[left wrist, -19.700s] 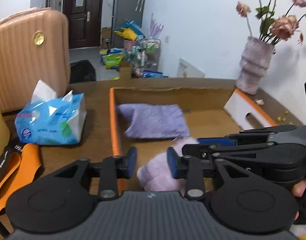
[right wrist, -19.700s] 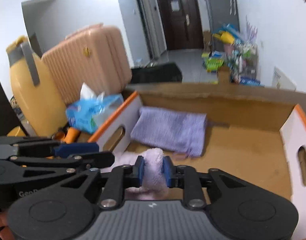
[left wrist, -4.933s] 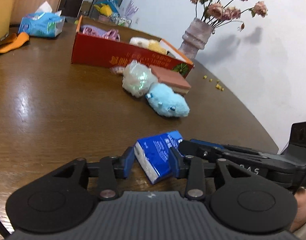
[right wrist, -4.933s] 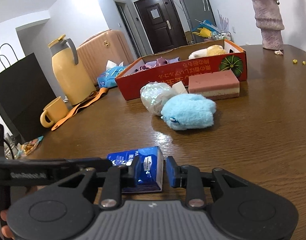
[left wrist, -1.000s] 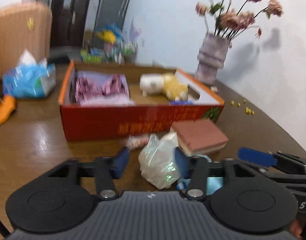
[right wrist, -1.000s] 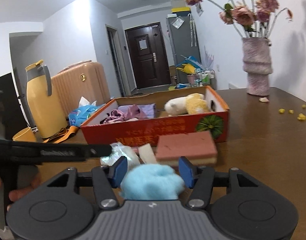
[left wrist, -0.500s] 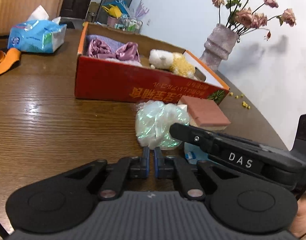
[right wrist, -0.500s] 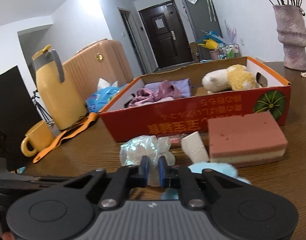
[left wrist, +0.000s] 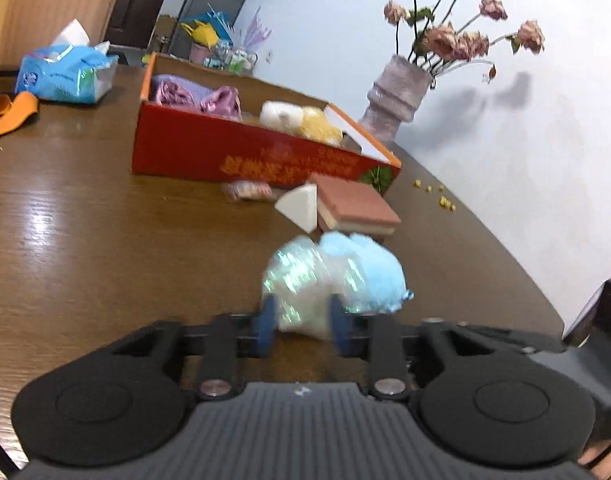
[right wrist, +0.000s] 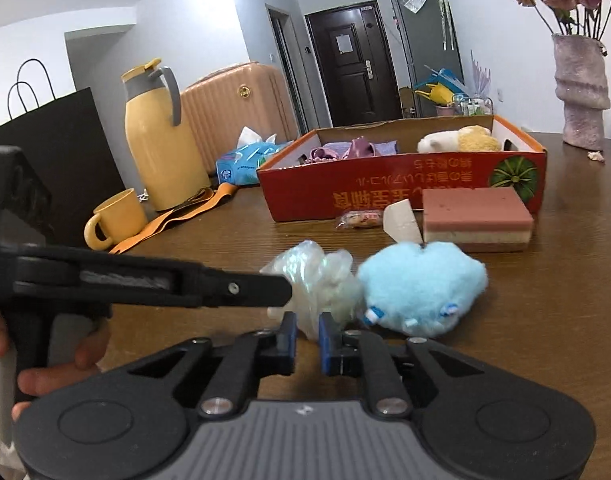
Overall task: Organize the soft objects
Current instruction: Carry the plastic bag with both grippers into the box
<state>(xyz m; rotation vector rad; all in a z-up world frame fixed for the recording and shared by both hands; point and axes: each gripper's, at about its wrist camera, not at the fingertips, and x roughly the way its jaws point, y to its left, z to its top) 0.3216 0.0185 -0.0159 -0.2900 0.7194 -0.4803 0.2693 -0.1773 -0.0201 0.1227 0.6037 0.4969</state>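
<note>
pinching with my right gripper, i have a thin fold of the crinkly bag between the blue pads, which are nearly together and just starting to part. my left gripper comes at the same bag from the left, its pads set wider and clasping the bag's near end on both sides, though that view is blurred. the bag sits on the wooden table at the near edge of the clutter, touching the blue plush toy on its right. farther off lie a white wedge and a pink sponge, side by side, with a small wrapped snack left of the wedge. behind those stands the red box, holding purple cloths on the left and a white and yellow plush on the right.
</note>
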